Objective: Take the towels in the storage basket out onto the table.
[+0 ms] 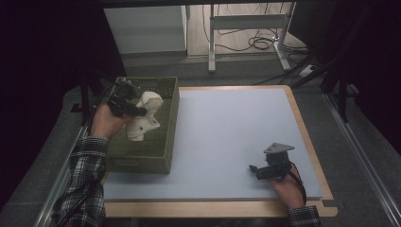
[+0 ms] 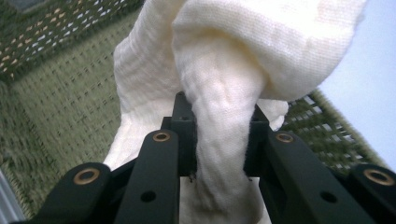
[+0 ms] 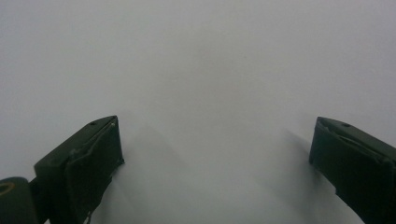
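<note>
High view: left gripper clamped on cream cloth, held above green basket; removal likely half done, cloth not yet on table.
Left gripper view: cloth pinched between jaws.
Right gripper view: right gripper released, idle, away from basket.

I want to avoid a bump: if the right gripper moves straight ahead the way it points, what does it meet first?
Probably only the bare table top. The right gripper points left across it, fingers open and empty, and nothing lies ahead as far as its own view shows.
</note>
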Tool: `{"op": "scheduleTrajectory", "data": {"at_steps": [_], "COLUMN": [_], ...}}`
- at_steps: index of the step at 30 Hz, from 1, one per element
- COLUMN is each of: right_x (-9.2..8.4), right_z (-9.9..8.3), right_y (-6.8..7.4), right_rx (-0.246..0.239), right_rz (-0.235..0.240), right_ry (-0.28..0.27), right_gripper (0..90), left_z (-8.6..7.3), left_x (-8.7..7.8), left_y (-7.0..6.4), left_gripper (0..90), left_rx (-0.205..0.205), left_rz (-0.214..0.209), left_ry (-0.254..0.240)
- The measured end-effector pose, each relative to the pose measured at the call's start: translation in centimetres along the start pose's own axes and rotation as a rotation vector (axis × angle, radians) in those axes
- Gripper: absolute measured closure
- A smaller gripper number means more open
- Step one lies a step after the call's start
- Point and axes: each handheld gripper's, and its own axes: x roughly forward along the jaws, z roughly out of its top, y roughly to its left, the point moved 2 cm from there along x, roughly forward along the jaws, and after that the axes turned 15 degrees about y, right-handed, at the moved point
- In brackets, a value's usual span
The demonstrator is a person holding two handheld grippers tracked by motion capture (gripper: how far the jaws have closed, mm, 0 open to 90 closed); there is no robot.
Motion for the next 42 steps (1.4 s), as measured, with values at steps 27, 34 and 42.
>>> {"op": "scheduleTrajectory", "data": {"at_steps": [27,34,42], "right_x": [0.0,0.0,0.0], "right_z": [0.0,0.0,0.0], "right_y": [0.0,0.0,0.0], "right_rx": [0.001,0.001,-0.002], "right_rz": [0.003,0.003,0.003], "right_ry": [0.0,0.001,0.001], "right_gripper": [2.6,2.6,2.6], "left_z": [5.7,7.3,9.0], "left_x": [-1.5,-1.1,0.4], "left_y": [-6.3,-8.0,-10.3], "left_gripper": [73.5,73.5,73.5], "left_rx": [0.141,0.172,0.218], "left_rz": [-0.028,-0.044,-0.076], "left_ry": [-0.055,-0.065,-0.057]}}
